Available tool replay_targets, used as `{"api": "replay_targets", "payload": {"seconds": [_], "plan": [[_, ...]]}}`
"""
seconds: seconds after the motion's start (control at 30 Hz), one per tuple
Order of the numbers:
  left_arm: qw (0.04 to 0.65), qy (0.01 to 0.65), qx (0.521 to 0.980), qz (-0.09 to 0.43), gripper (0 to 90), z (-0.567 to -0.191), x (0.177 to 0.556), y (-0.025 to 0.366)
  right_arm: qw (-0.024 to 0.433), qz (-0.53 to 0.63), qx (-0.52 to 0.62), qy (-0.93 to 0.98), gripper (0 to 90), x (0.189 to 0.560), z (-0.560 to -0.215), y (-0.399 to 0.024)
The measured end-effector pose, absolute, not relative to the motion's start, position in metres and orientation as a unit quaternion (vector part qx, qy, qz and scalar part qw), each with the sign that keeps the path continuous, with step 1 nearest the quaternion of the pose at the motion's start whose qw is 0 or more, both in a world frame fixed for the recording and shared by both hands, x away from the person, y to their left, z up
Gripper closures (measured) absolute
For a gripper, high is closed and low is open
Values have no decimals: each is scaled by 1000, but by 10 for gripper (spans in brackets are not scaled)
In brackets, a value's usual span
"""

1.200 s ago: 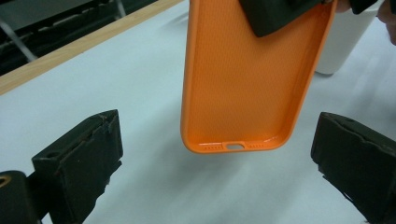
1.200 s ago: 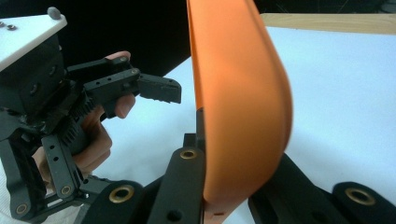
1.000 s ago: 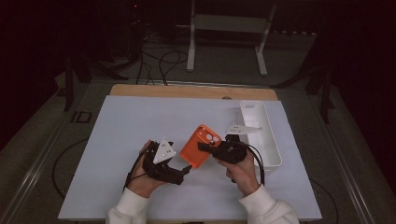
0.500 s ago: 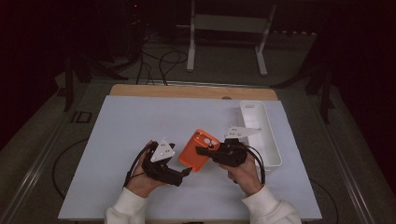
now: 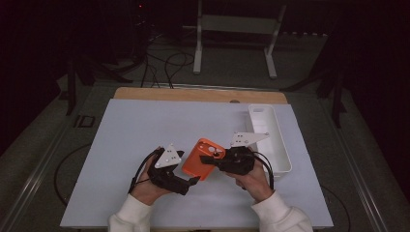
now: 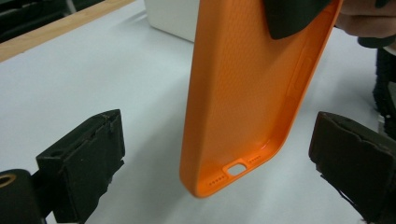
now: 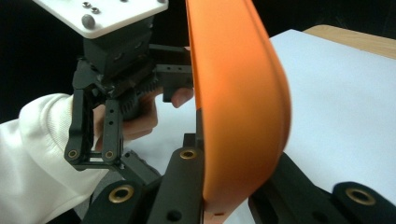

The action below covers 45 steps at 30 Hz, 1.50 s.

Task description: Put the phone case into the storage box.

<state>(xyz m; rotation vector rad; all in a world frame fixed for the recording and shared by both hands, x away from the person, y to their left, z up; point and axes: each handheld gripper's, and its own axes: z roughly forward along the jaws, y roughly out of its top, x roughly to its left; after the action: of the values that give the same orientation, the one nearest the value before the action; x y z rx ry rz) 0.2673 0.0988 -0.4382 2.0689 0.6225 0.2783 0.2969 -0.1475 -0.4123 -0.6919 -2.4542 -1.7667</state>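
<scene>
Since the earlier frame, the orange phone case (image 5: 203, 158) has been lowered slightly toward the left gripper (image 5: 192, 180). It is clamped by the right gripper (image 5: 207, 159); the left gripper's jaws are spread wide around its lower end, untouching.

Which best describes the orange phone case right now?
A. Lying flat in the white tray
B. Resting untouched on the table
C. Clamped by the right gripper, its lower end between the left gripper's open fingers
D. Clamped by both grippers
C: the right gripper clamps the orange phone case; the left gripper's fingers stand apart from its lower end.
</scene>
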Motion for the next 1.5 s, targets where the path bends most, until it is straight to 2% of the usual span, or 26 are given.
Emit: {"api": "replay_targets", "payload": {"seconds": [0.17, 0.37, 0.67, 0.77, 0.87, 1.2, 1.33, 1.5], "plan": [[465, 247, 844, 104, 73, -440, 267, 97, 26, -569, -208, -795, 864, 296, -412, -145], [475, 236, 843, 88, 202, -440, 266, 98, 35, -572, -191, -797, 864, 293, -410, -143], [481, 217, 848, 51, 486, -441, 268, 100, 45, -574, -172, -799, 864, 292, -410, -145], [487, 211, 846, 40, 536, -441, 268, 101, 45, -573, -168, -801, 864, 292, -410, -146], [491, 201, 847, 27, 634, -441, 268, 102, 50, -574, -165, -801, 863, 293, -410, -148], [508, 184, 841, -1, 778, -440, 268, 104, 68, -580, -154, -797, 844, 298, -411, -153], [512, 182, 840, -8, 839, -440, 268, 104, 68, -581, -149, -797, 801, 299, -411, -154], [511, 187, 839, -2, 854, -441, 268, 103, 56, -577, -150, -801, 754, 299, -411, -154]]}}
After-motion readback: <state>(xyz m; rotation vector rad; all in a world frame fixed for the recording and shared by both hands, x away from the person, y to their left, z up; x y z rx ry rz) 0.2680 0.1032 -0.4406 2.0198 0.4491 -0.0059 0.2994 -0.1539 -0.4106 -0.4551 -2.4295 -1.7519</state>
